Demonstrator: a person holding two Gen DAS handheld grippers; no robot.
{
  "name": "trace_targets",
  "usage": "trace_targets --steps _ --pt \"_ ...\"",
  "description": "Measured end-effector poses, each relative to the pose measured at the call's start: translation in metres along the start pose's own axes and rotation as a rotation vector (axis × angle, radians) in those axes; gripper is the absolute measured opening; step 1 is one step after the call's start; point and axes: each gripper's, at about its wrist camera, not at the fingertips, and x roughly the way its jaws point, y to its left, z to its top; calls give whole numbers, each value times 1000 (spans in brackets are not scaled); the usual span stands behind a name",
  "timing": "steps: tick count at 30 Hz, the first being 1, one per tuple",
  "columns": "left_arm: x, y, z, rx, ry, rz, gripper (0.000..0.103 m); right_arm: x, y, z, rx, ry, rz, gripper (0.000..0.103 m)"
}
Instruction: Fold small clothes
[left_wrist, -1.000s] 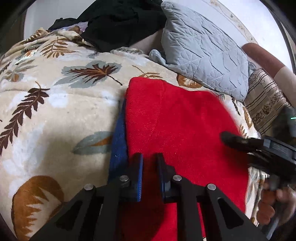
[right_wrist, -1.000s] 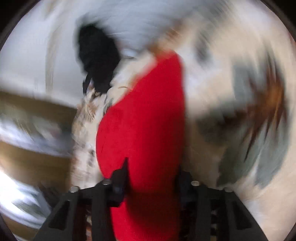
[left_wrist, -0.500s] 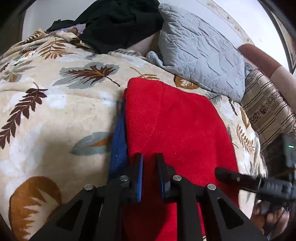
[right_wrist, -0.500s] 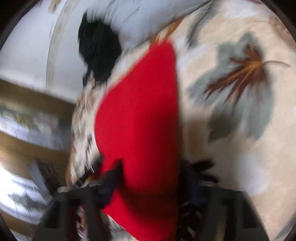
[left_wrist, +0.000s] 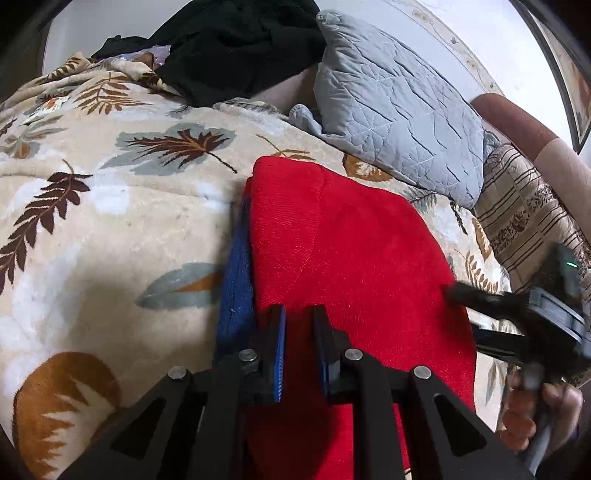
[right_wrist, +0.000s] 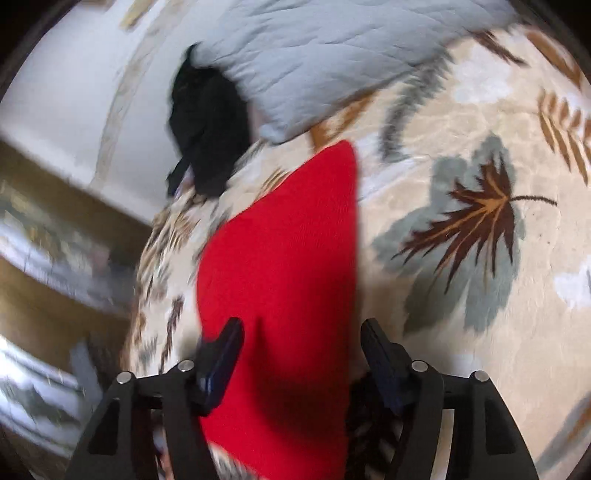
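A red cloth (left_wrist: 354, 258) lies folded and flat on the leaf-patterned blanket (left_wrist: 110, 229), with a blue layer (left_wrist: 236, 288) showing along its left edge. My left gripper (left_wrist: 298, 317) sits over the cloth's near edge, its jaws a narrow gap apart with red cloth between them; whether it grips is unclear. My right gripper (right_wrist: 301, 332) is open wide over the near end of the red cloth (right_wrist: 288, 266), fingers on either side. It also shows in the left wrist view (left_wrist: 480, 299) at the cloth's right edge.
A grey quilted pillow (left_wrist: 399, 122) lies behind the cloth. A black garment pile (left_wrist: 236, 44) sits at the back. A striped cushion (left_wrist: 528, 214) is on the right. The bed's edge and brown floor show in the right wrist view (right_wrist: 55, 258).
The left gripper and the red cloth have held still. The right gripper has swung back in at the cloth's right edge and stayed open.
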Motion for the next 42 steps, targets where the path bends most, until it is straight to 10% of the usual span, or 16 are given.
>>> trace_targets --steps 4,8,15,18,22,26,28,30,31,38,42 --pt "-1 2 0 -8 3 -6 17 32 26 -3 -168 105 -95 44" --pt "0 2 0 -8 5 -11 17 35 46 -11 -275 90 -194 44" --pt "-1 1 0 -3 1 -8 17 6 32 -13 -162 8 -96 74" --pt "-1 0 -1 8 -4 -1 17 25 34 -29 -228 104 -148 50" --pt "-10 11 4 -61 3 -62 16 26 60 -30 -346 83 -244 49" --pt "-58 30 5 -202 -98 -189 71 21 36 -25 -216 88 -169 69" --pt "-62 35 -2 -223 -67 -207 72 24 31 -29 -220 90 -154 73" --pt "-40 35 -20 -211 61 -148 52 25 27 -32 -212 89 -125 73" --pt "-28 34 -27 -190 121 -99 11 27 25 -32 -196 92 -110 73" --pt "-34 26 -27 -186 126 -73 13 32 27 -33 -204 112 -82 73" --pt "-56 16 -1 -154 50 -99 54 23 16 -29 -172 111 -42 77"
